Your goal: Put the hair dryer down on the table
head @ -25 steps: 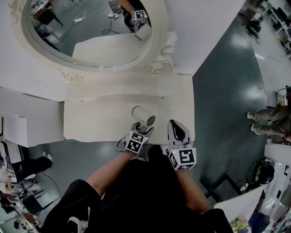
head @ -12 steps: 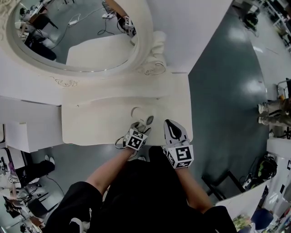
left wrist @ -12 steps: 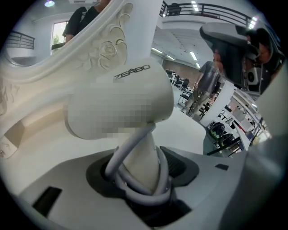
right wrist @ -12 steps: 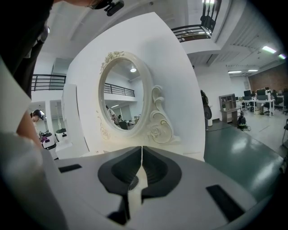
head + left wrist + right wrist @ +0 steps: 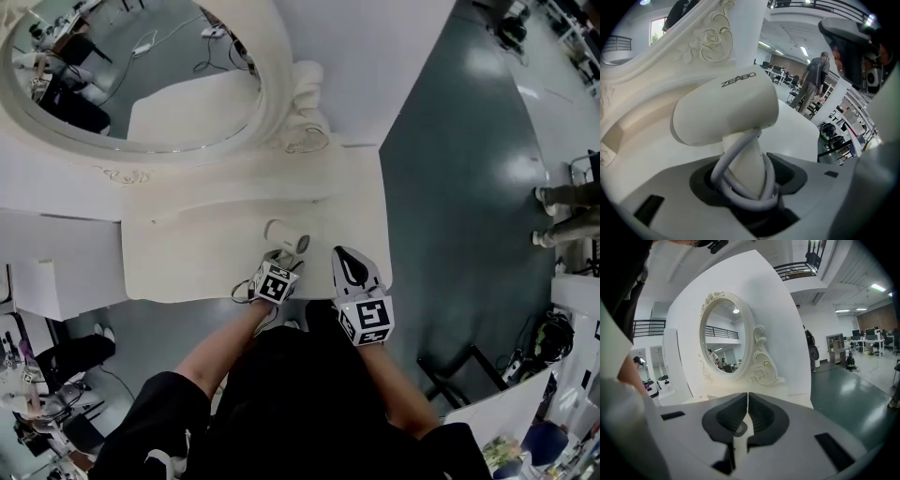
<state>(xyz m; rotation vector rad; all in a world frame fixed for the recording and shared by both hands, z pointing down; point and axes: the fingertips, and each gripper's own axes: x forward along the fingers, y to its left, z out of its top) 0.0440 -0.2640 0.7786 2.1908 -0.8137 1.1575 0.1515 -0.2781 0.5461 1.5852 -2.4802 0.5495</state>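
Cream-white plastic all over, the hair dryer (image 5: 286, 236) nearly disappears against the pale surface (image 5: 187, 253) under the ornate mirror (image 5: 141, 84). It has a stubby round barrel with grey lettering along its side, and a tapered handle with the grey cord (image 5: 740, 197) looped round it.

The left claw (image 5: 278, 259) has that handle, cord and all, pinched between its jaws, which stand fairly wide around the bundle. From this claw the dryer sticks out straight ahead and slightly upward. Its handle runs along the claw's own line, and its barrel lies crosswise to that, roughly level, over the front part of the surface near the right-hand end. The claw itself tips downward, so the surface lies below and ahead of the barrel. From above I cannot say for certain whether the barrel already touches the surface or hangs just over it. My guess is a small gap remains.

The right claw (image 5: 345, 258) hovers just beside it, over the front edge. Its jaws are pressed together on nothing, so the left hand alone is placed to set the dryer down.
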